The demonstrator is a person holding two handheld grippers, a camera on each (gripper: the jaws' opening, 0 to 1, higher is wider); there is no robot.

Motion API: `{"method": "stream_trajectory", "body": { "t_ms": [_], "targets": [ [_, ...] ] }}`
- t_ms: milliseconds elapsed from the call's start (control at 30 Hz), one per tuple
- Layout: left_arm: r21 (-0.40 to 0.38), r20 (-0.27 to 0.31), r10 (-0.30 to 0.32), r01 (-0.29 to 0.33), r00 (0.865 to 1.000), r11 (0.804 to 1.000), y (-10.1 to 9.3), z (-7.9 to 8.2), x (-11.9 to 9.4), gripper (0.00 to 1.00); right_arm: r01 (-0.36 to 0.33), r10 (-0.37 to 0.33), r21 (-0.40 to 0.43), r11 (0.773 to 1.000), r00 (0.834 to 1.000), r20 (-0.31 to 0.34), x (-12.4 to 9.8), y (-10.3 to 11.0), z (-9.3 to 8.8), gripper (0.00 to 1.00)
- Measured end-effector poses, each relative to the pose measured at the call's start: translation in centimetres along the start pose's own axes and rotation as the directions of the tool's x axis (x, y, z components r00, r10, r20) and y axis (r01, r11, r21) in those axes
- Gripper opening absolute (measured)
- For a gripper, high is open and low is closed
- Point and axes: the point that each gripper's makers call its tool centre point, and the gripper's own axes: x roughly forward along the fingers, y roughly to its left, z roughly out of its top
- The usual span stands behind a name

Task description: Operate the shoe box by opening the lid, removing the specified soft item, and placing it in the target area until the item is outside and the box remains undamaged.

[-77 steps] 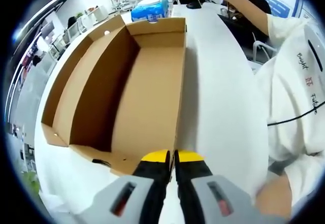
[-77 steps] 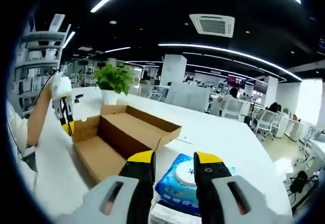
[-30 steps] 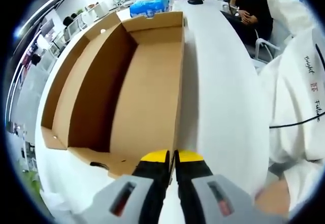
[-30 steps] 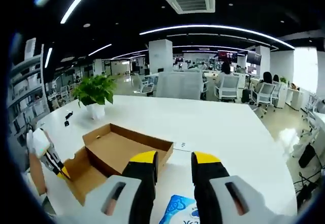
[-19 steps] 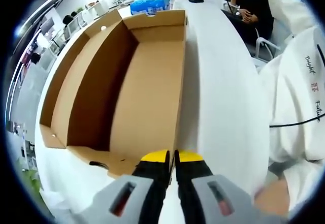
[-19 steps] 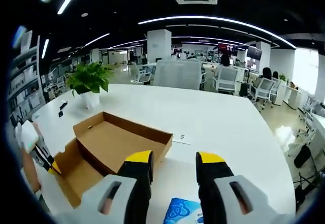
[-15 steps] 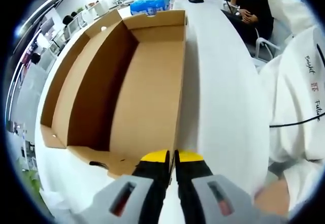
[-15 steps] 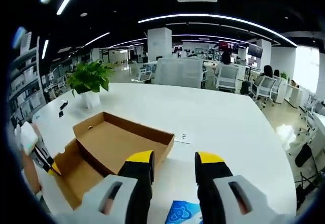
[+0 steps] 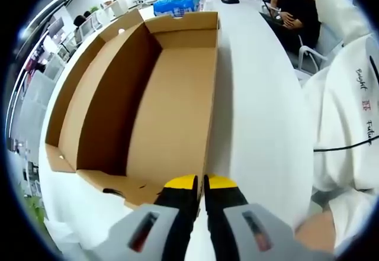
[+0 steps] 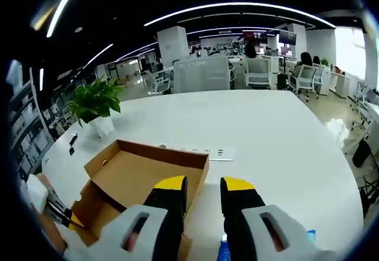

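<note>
- In the left gripper view, the left gripper point(image 9: 201, 182) is seen with its yellow-tipped jaws pressed together at the near edge of the shoe box point(image 9: 160, 95), seemingly pinching the box's right wall.
- The shoe box is seen open and lying on the white table point(image 9: 260, 125), its brown inside bare and its lid flap point(image 9: 89, 77) folded out to one side.
- A blue packet of wipes point(image 9: 174, 3) is seen on the table just beyond the far end of the box, outside it.
- In the right gripper view, the right gripper point(image 10: 198, 187) is held above the table with its jaws parted and nothing between them.
- The same box point(image 10: 139, 175) is seen below those jaws, and a potted plant point(image 10: 95, 104) stands well apart from it.
- A person's white sleeve point(image 9: 349, 125) is seen beside the table.
</note>
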Motion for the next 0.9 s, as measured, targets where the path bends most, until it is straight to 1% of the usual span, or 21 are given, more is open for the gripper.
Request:
{"method": "stream_trajectory", "body": {
  "t_ms": [67, 133, 200, 233, 267, 333, 367, 433, 500, 567, 667, 700, 733, 833, 900],
  "targets": [
    [0.010, 0.002, 0.000, 0.000, 1.000, 1.000, -0.2, 0.2, -0.1, 0.04, 0.018, -0.019, -0.036, 0.999, 1.000, -0.025, 0.5, 0.3, -0.3, 0.23],
    [0.011, -0.001, -0.003, 0.003, 1.000, 1.000, -0.3, 0.2, 0.0, 0.04, 0.018, -0.019, -0.045, 0.999, 1.000, -0.023, 1.0, 0.7, -0.3, 0.23],
    [0.014, -0.009, -0.003, 0.003, 1.000, 1.000, -0.4, 0.1, 0.2, 0.04, 0.025, -0.027, -0.071, 0.997, 0.999, -0.038, 1.6, 1.1, -0.5, 0.24],
    [0.014, -0.013, -0.004, 0.004, 1.000, 1.000, -0.4, 0.1, 0.3, 0.04, 0.038, -0.042, -0.084, 0.996, 0.998, -0.052, 1.9, 1.1, -0.6, 0.25],
    [0.017, -0.017, -0.006, 0.006, 1.000, 1.000, -0.4, 0.0, 0.3, 0.04, 0.075, -0.081, -0.110, 0.991, 0.995, -0.055, 2.1, 0.6, -0.3, 0.26],
    [0.013, -0.025, -0.010, 0.010, 1.000, 1.000, -0.3, -0.1, 0.5, 0.04, 0.089, -0.097, -0.124, 0.988, 0.994, -0.059, 2.1, 0.6, 0.0, 0.25],
    [0.011, -0.027, -0.010, 0.010, 1.000, 1.000, -0.3, -0.1, 0.5, 0.04, 0.092, -0.099, -0.121, 0.988, 0.993, -0.059, 2.1, 0.8, 0.1, 0.25],
    [0.018, -0.024, -0.007, 0.007, 1.000, 1.000, -0.3, -0.2, 0.4, 0.04, 0.075, -0.081, -0.121, 0.990, 0.995, -0.052, 2.0, 1.4, 0.4, 0.25],
    [0.013, -0.019, -0.008, 0.008, 1.000, 1.000, -0.3, -0.2, 0.3, 0.04, 0.063, -0.072, -0.128, 0.990, 0.995, -0.062, 2.1, 1.9, -0.1, 0.25],
    [0.012, -0.018, -0.006, 0.007, 1.000, 1.000, -0.2, -0.2, 0.3, 0.04, 0.054, -0.067, -0.160, 0.986, 0.994, -0.081, 2.5, 2.1, -0.8, 0.26],
    [0.010, -0.018, -0.007, 0.007, 1.000, 1.000, -0.2, -0.3, 0.3, 0.04, 0.062, -0.076, -0.156, 0.986, 0.994, -0.084, 2.8, 2.0, -1.5, 0.25],
    [0.008, -0.019, -0.007, 0.007, 1.000, 1.000, -0.2, -0.4, 0.4, 0.04, 0.063, -0.076, -0.144, 0.988, 0.994, -0.085, 3.0, 1.9, -1.6, 0.25],
    [0.005, -0.020, -0.007, 0.007, 1.000, 1.000, -0.2, -0.4, 0.4, 0.04, 0.047, -0.059, -0.119, 0.992, 0.994, -0.093, 3.1, 2.2, -1.9, 0.25],
    [0.005, -0.023, -0.009, 0.009, 1.000, 1.000, -0.3, -0.4, 0.4, 0.04, 0.046, -0.056, -0.107, 0.993, 0.994, -0.094, 3.3, 2.4, -2.1, 0.25],
    [0.004, -0.021, -0.011, 0.011, 1.000, 1.000, -0.3, -0.4, 0.4, 0.04, 0.058, -0.068, -0.107, 0.993, 0.993, -0.093, 3.5, 2.2, -2.1, 0.25]
  ]
}}
